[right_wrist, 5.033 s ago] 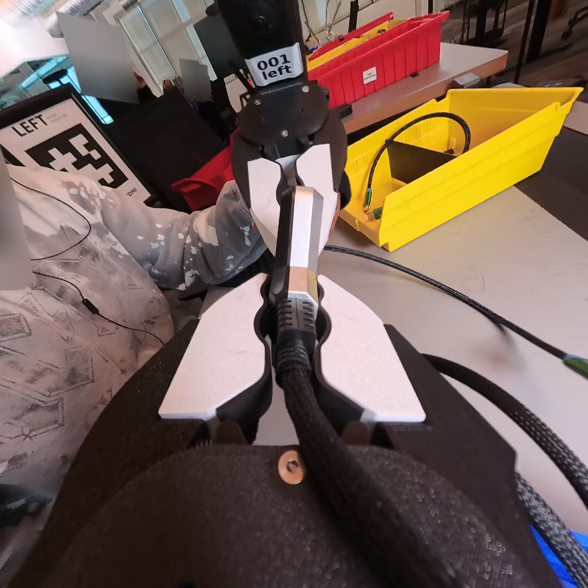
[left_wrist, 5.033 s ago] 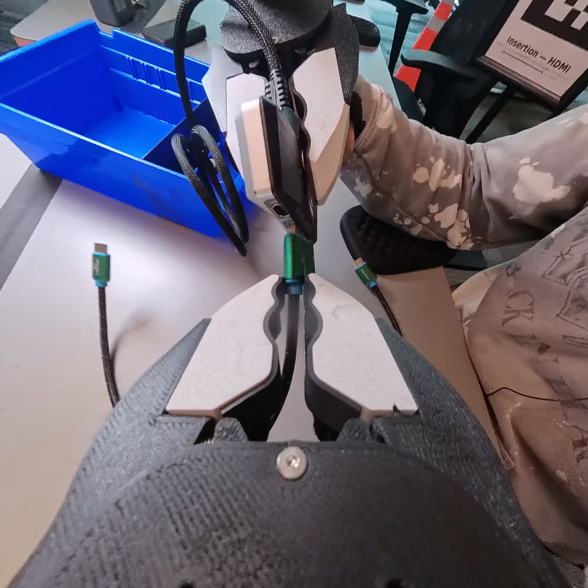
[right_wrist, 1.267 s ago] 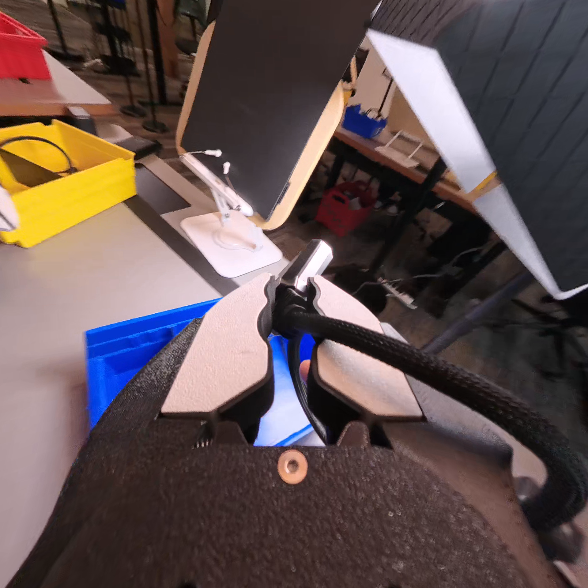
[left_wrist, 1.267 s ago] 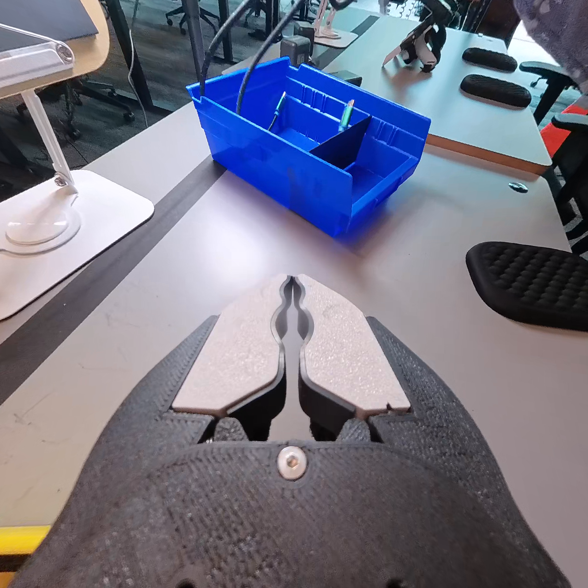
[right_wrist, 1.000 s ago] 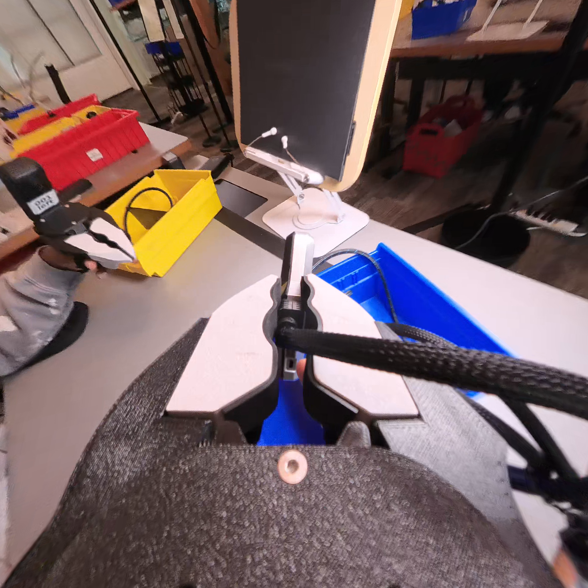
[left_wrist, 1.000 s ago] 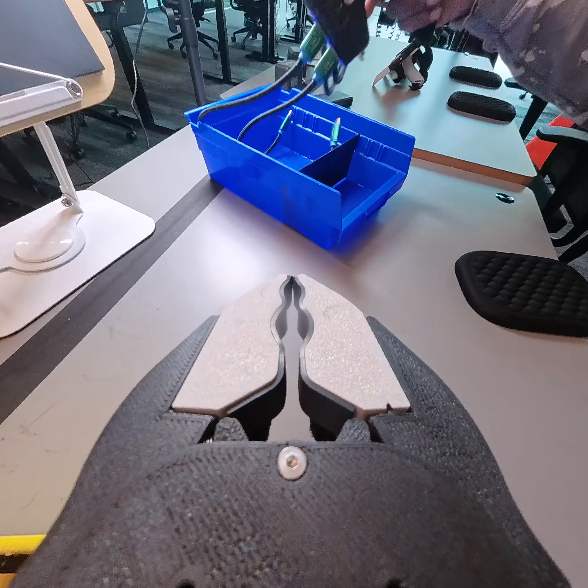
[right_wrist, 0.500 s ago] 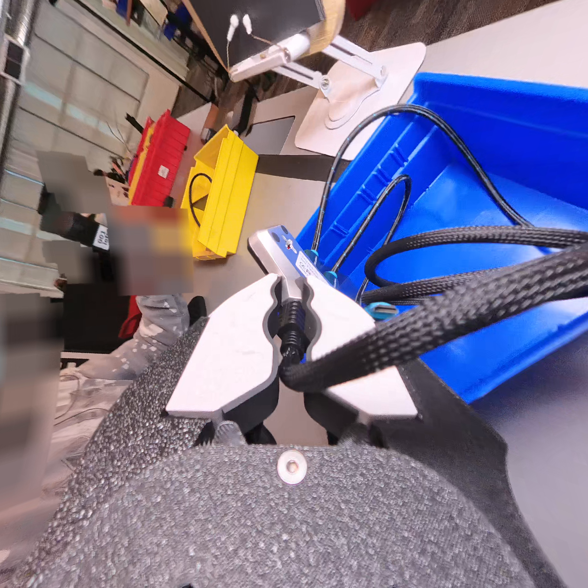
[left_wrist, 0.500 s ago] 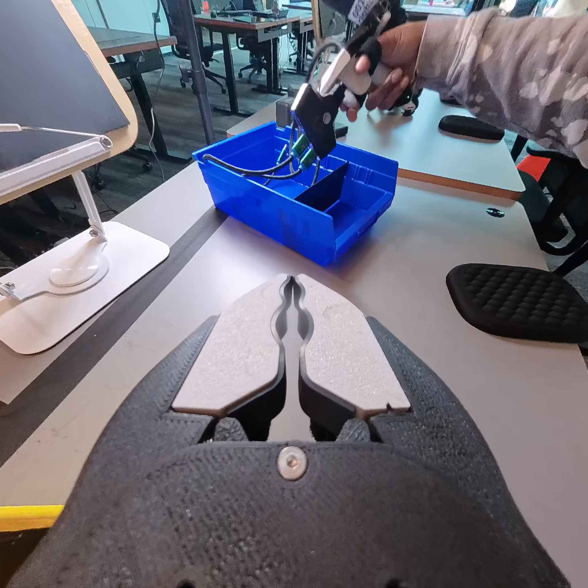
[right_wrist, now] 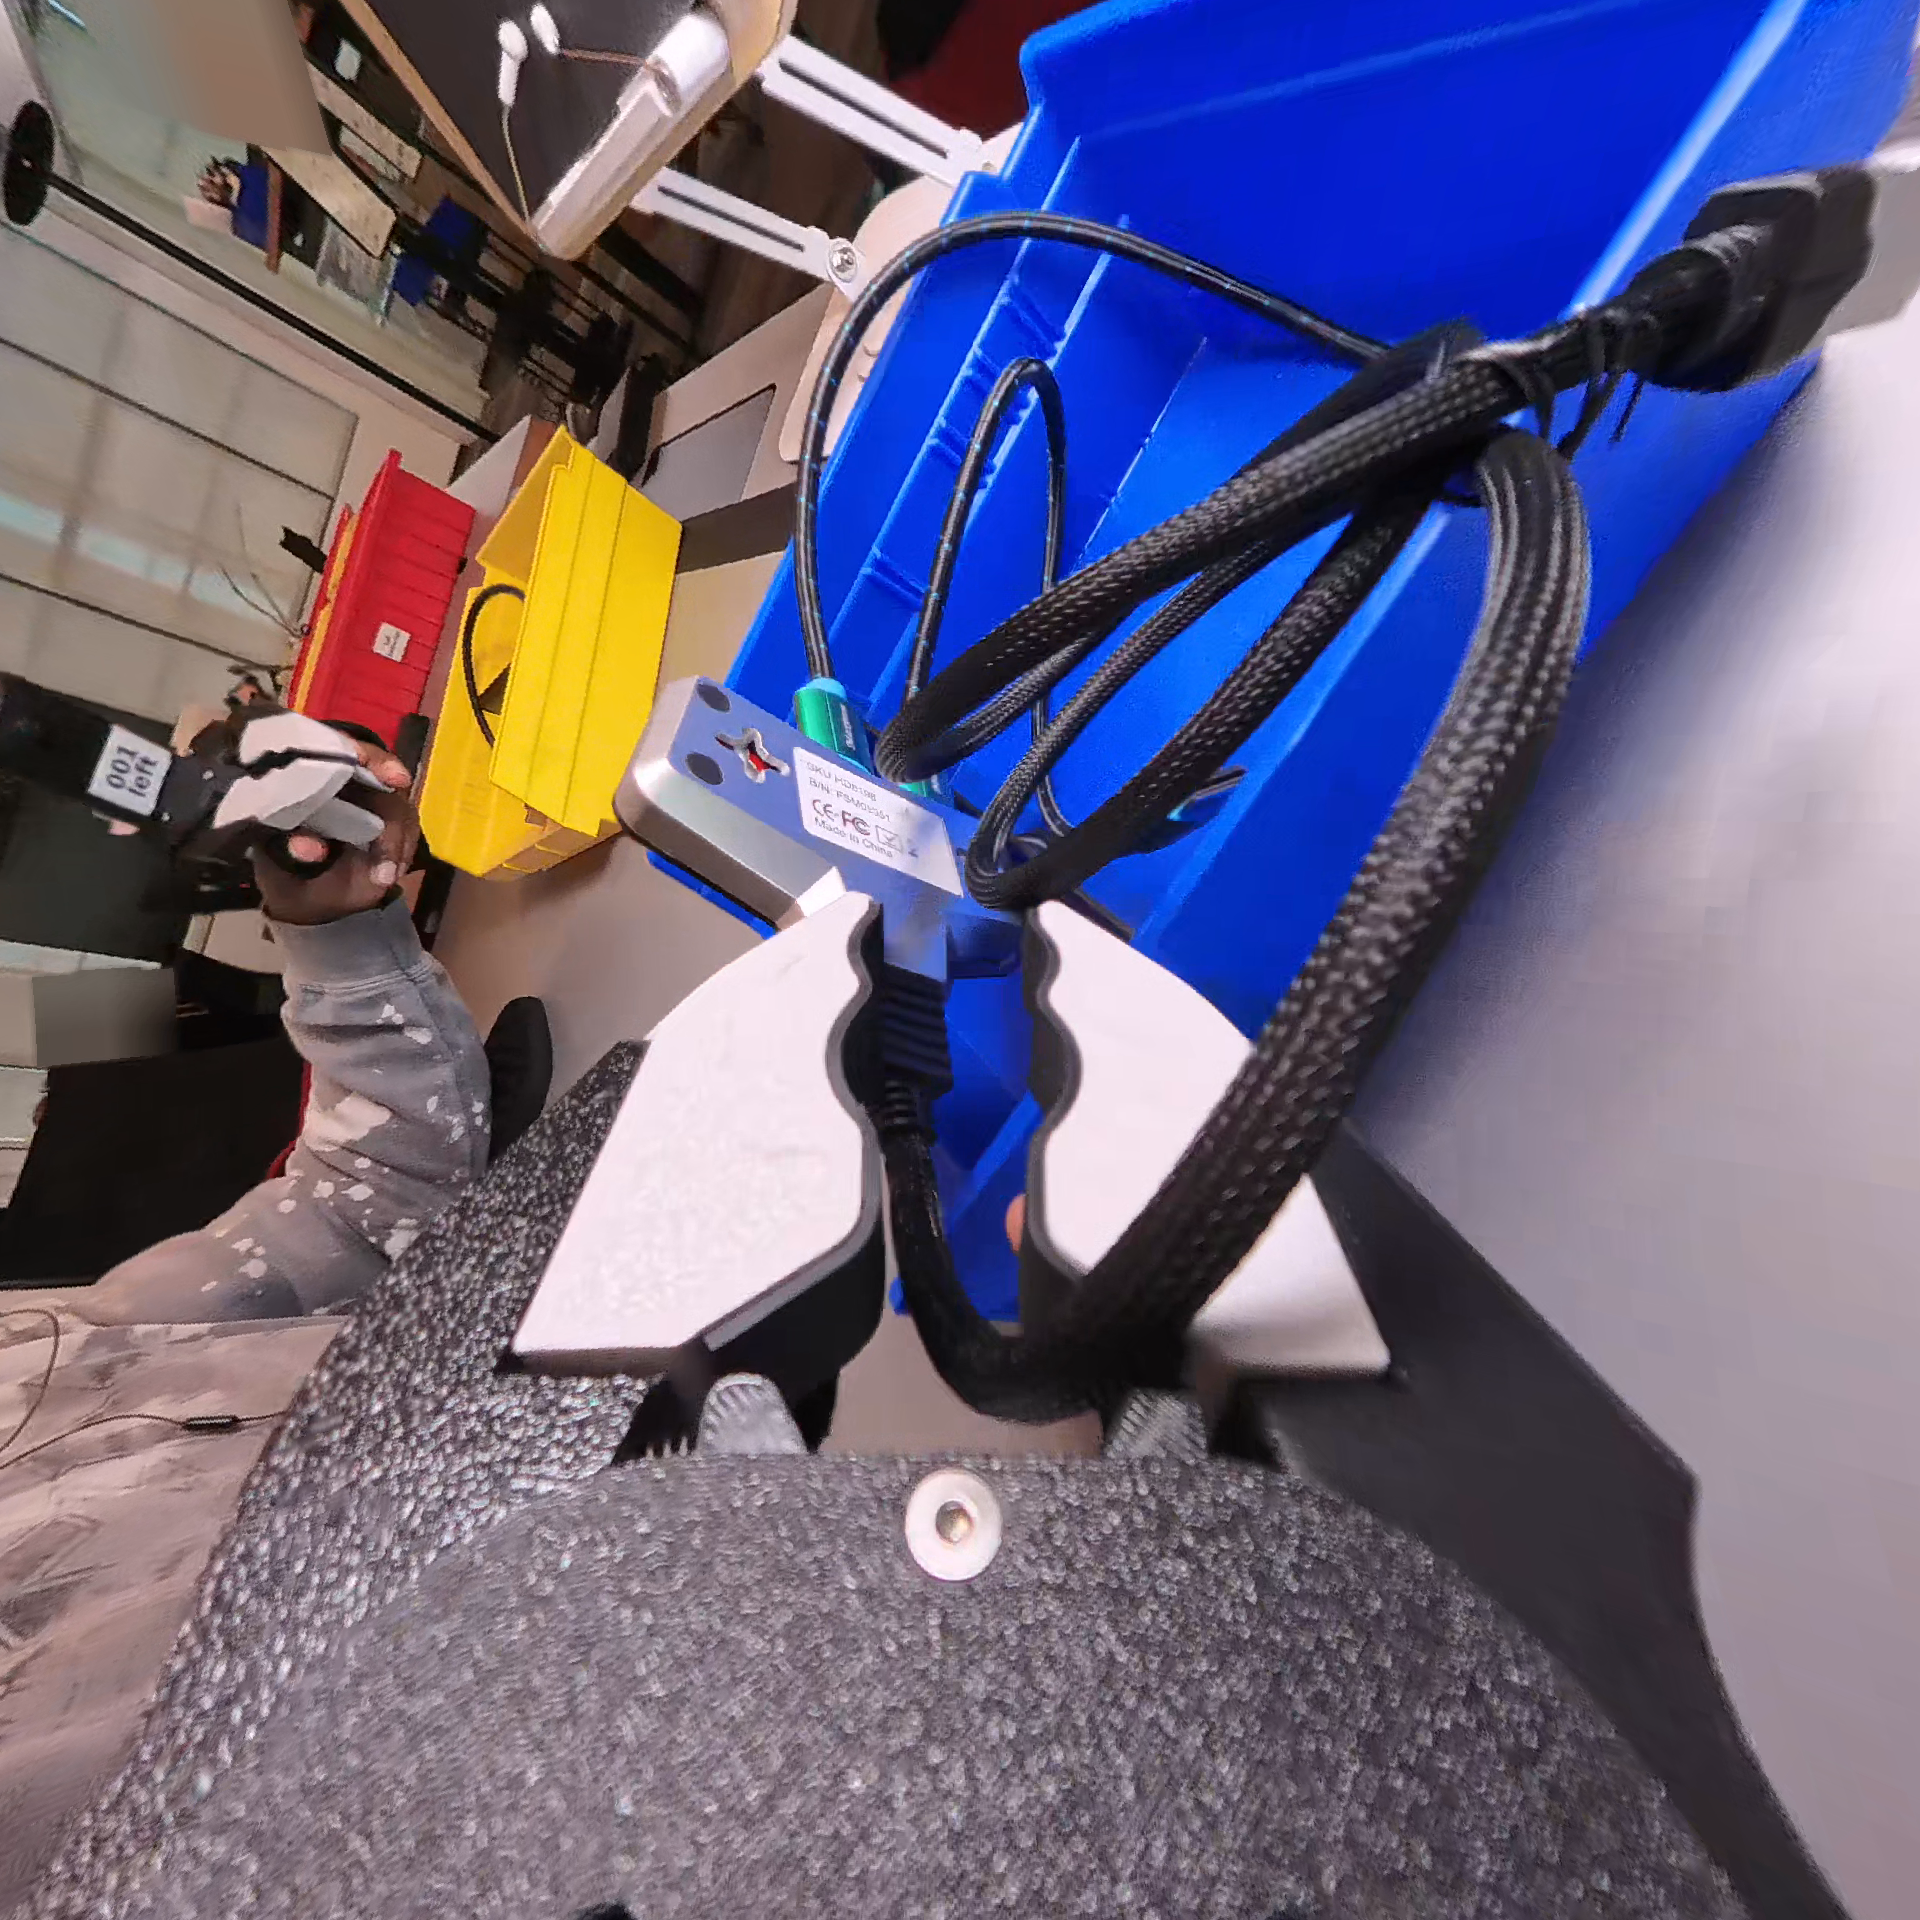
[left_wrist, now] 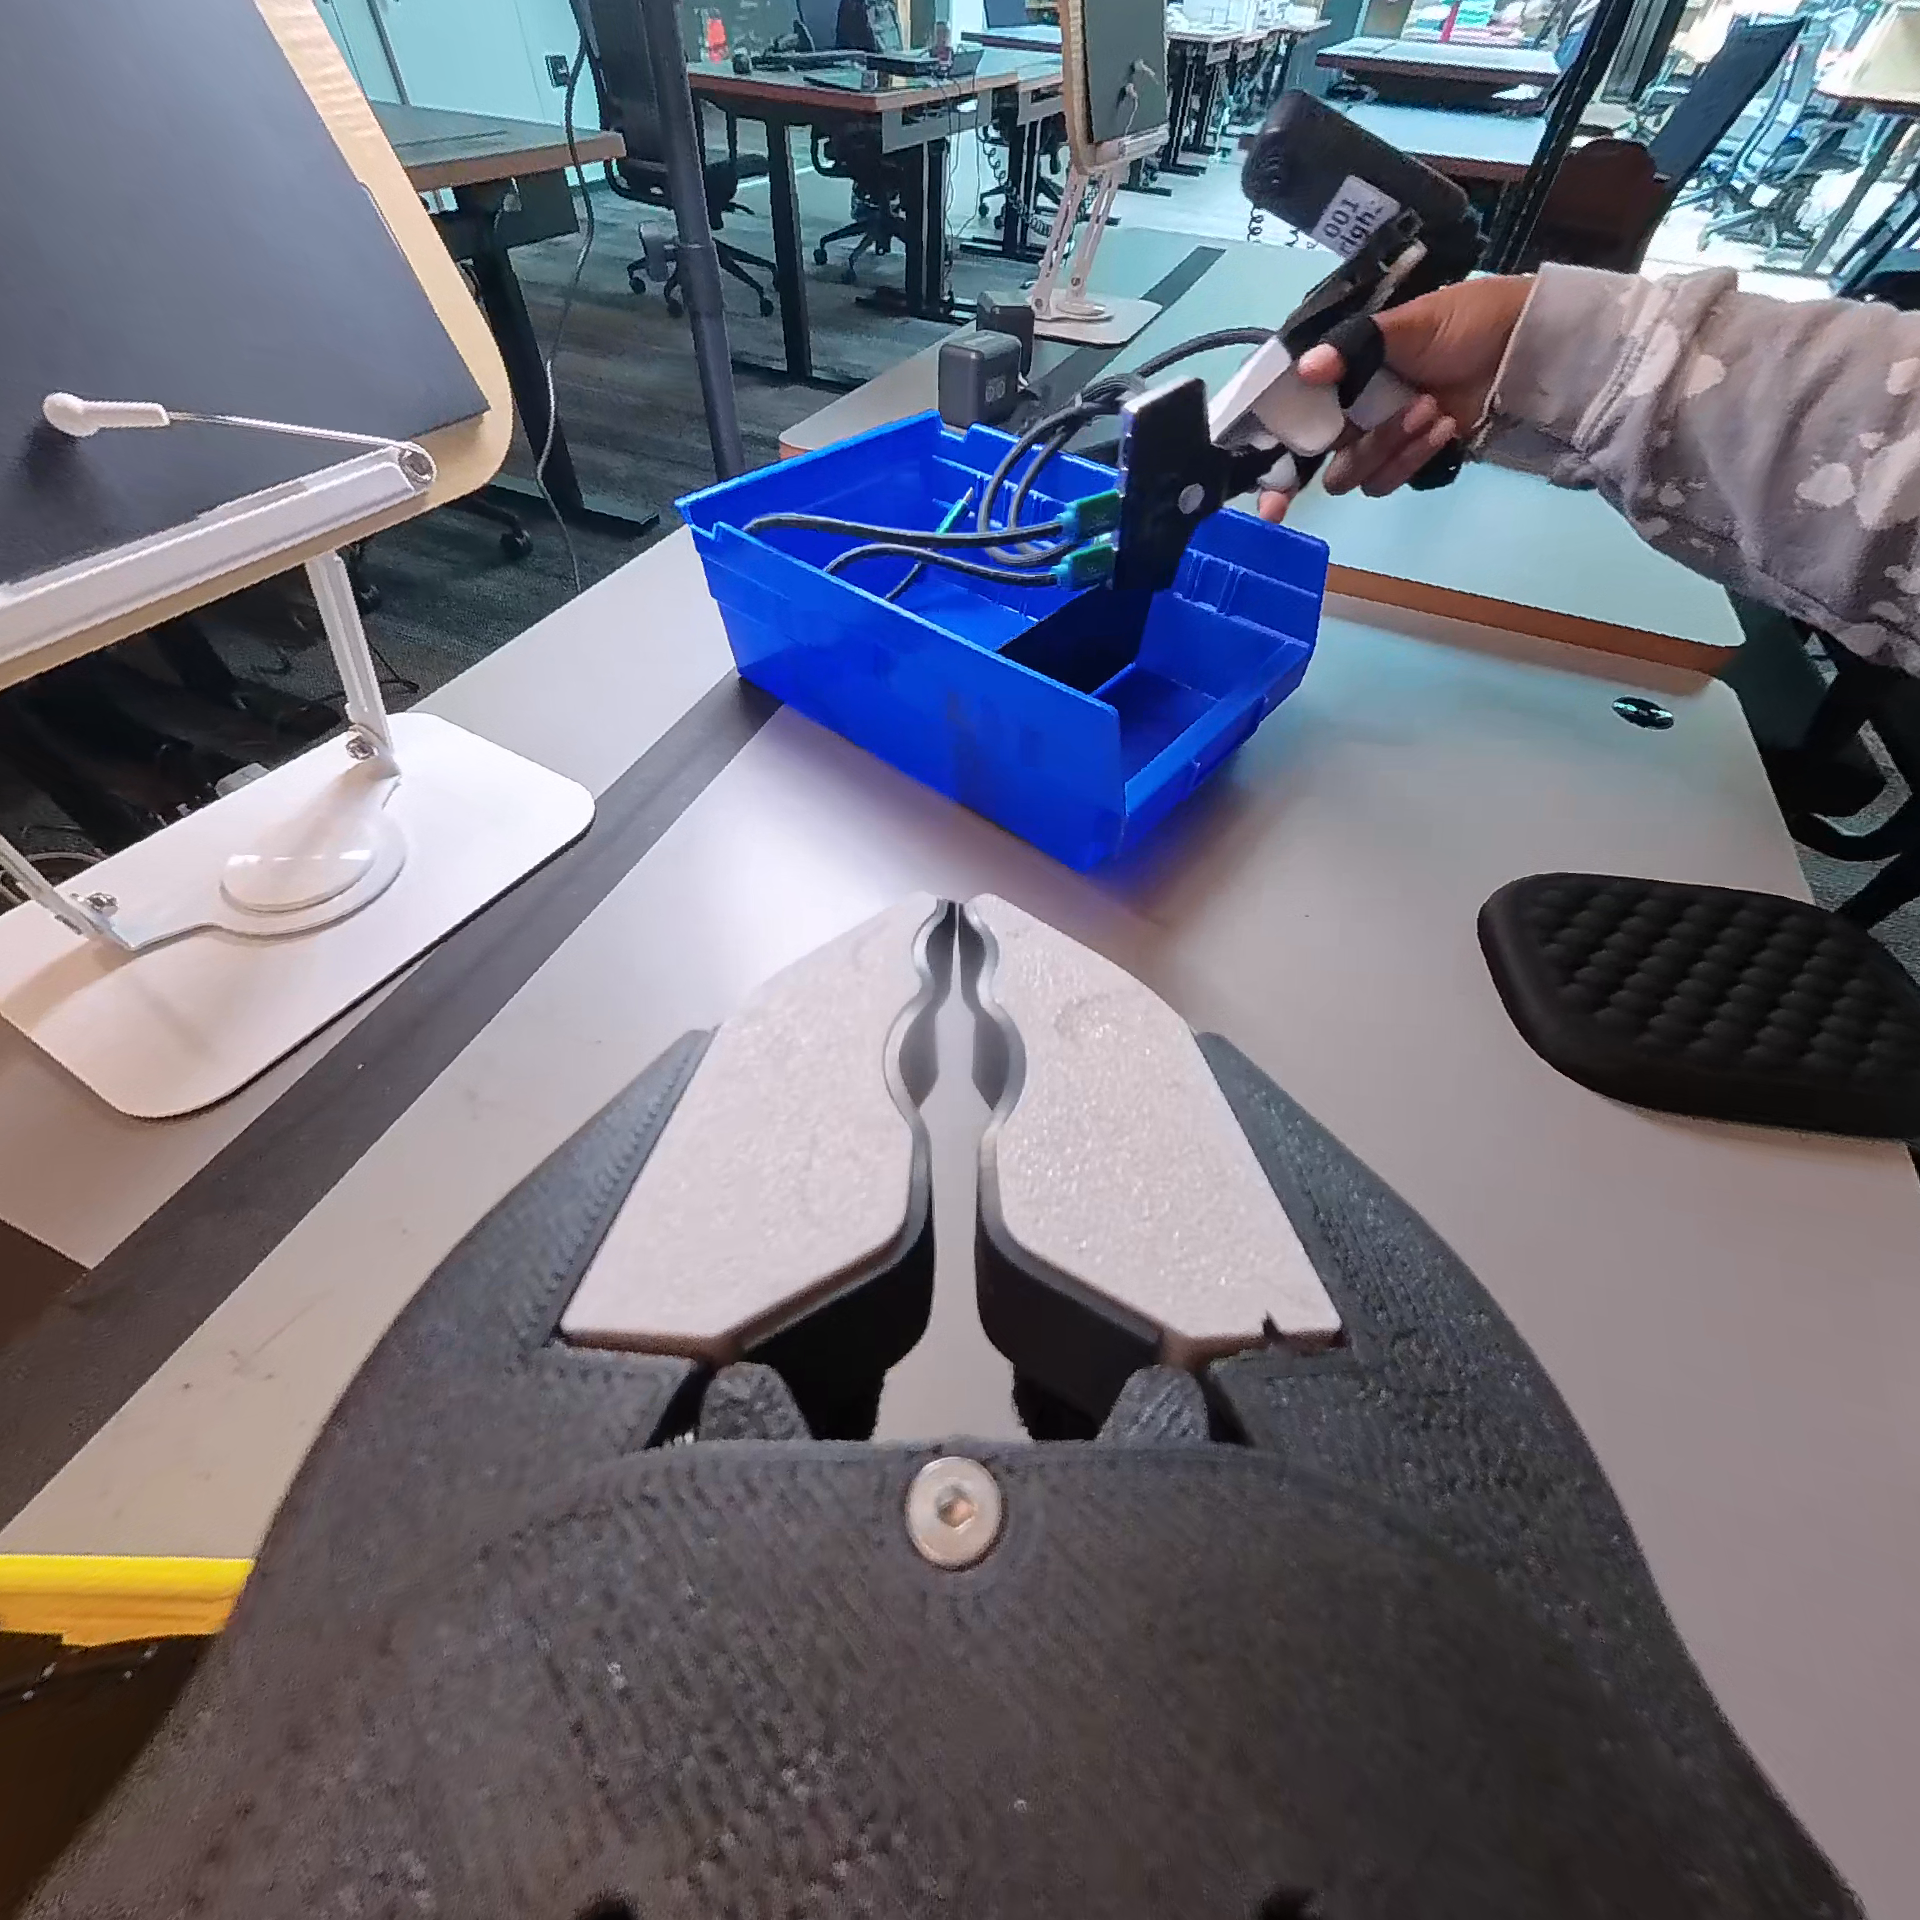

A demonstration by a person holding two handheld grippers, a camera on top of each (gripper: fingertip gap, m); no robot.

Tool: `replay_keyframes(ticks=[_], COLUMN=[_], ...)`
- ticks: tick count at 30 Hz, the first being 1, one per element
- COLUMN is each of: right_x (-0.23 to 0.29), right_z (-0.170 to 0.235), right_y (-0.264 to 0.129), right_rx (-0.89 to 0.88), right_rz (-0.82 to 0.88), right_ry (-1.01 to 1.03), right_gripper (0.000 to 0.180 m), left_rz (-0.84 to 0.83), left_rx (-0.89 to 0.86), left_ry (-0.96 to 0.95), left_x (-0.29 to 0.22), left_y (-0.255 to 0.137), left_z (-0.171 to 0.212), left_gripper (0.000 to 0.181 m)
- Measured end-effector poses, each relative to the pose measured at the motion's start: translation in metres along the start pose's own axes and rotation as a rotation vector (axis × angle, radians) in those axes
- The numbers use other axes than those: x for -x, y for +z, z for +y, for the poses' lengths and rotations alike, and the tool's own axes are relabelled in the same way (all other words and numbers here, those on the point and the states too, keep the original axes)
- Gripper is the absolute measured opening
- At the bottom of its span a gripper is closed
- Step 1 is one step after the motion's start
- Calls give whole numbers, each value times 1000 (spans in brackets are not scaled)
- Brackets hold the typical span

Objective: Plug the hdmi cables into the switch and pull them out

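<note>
Right gripper (right_wrist: 945, 914), jaws parted, tilts the switch (right_wrist: 790, 810) over the blue bin (left_wrist: 935, 707); left gripper (left_wrist: 954, 914) clenched empty

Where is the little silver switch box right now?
In the left wrist view, the switch hangs over the blue bin, at the right tongs, green plugs beside it.

Blue bin (left_wrist: 935, 717) centre-far on grey table (left_wrist: 1455, 1247); white stand (left_wrist: 312, 883) left; black pad (left_wrist: 1704, 997) right; yellow bin (right_wrist: 561, 665).
</note>
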State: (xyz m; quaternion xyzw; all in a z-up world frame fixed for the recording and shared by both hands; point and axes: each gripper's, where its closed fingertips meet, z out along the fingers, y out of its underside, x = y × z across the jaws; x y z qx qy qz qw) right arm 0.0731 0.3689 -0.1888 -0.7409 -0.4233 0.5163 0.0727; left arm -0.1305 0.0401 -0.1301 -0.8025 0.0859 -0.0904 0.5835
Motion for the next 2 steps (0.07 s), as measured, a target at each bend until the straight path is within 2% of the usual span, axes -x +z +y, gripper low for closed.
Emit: replay_keyframes(ticks=[1, 2], right_x=[-1, -1], right_z=[5, 8], right_y=[-3, -5], right_rx=[-5, -18], right_rz=[-2, -6], right_ry=[2, 5], right_gripper=[35, 36], left_rz=[-1, -1], left_rx=[2, 5], left_ry=[-1, -2], left_x=[0, 0], left_y=[0, 1], left_z=[1, 2], left_gripper=[1, 1])
